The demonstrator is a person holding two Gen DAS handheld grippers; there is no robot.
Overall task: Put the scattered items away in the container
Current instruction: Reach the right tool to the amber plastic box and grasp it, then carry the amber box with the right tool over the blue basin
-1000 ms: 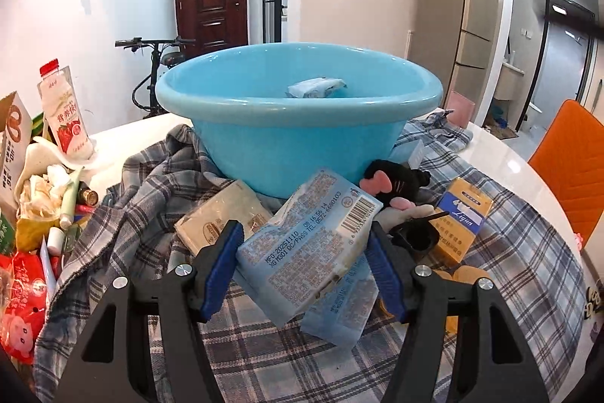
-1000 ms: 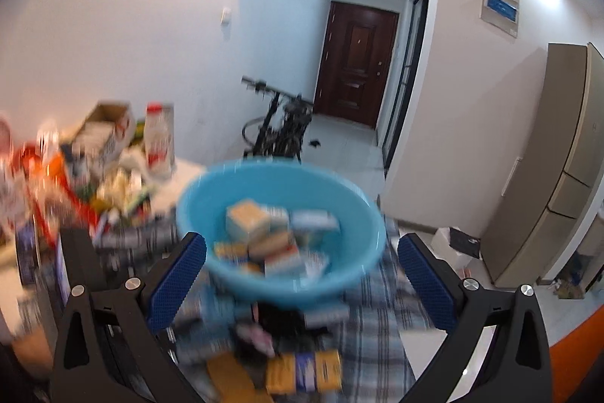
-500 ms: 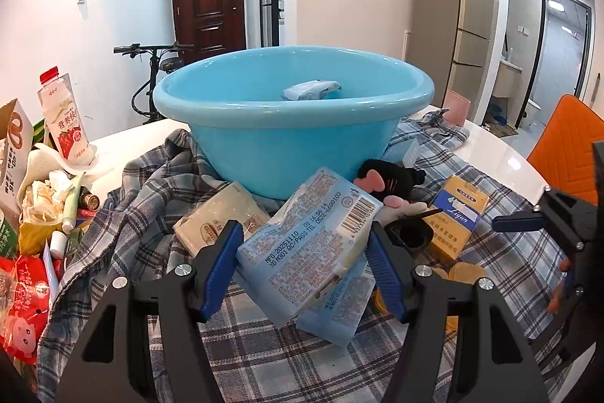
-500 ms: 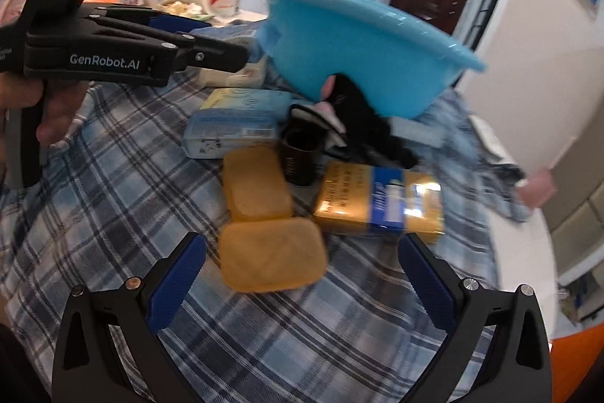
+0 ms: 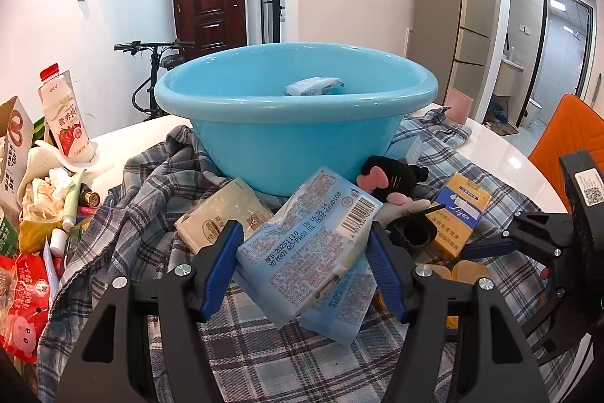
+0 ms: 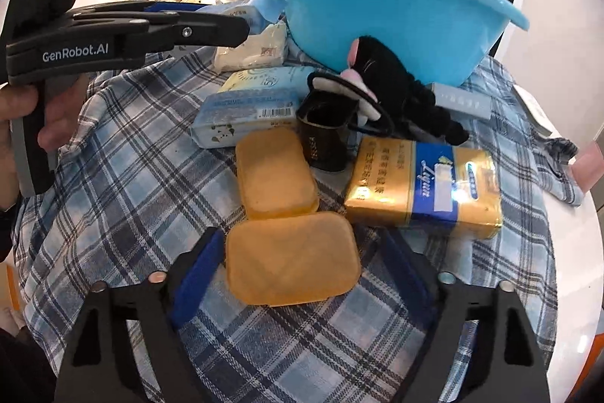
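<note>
My left gripper (image 5: 304, 240) is shut on a pale blue printed packet (image 5: 313, 252), held just above the plaid cloth in front of the blue basin (image 5: 294, 146). The basin holds at least one pale packet (image 5: 315, 86). In the right wrist view my right gripper (image 6: 300, 244) points down at the cloth, its jaws closing around the nearer amber box (image 6: 292, 257). A gap still shows between the right pad and the box. A second amber box (image 6: 275, 172) lies just beyond it.
On the plaid cloth (image 6: 124, 184) lie a gold and blue pack (image 6: 422, 187), a black plush toy (image 6: 392, 78), a black cup (image 6: 328, 135), another blue packet (image 6: 249, 108) and a beige packet (image 5: 222, 214). Clutter and a milk bottle (image 5: 64, 116) crowd the left; an orange chair (image 5: 566, 135) stands right.
My right gripper came down from above the basin to the cloth and its jaws narrowed around the nearer amber box. The left gripper stayed put, still holding the packet.
</note>
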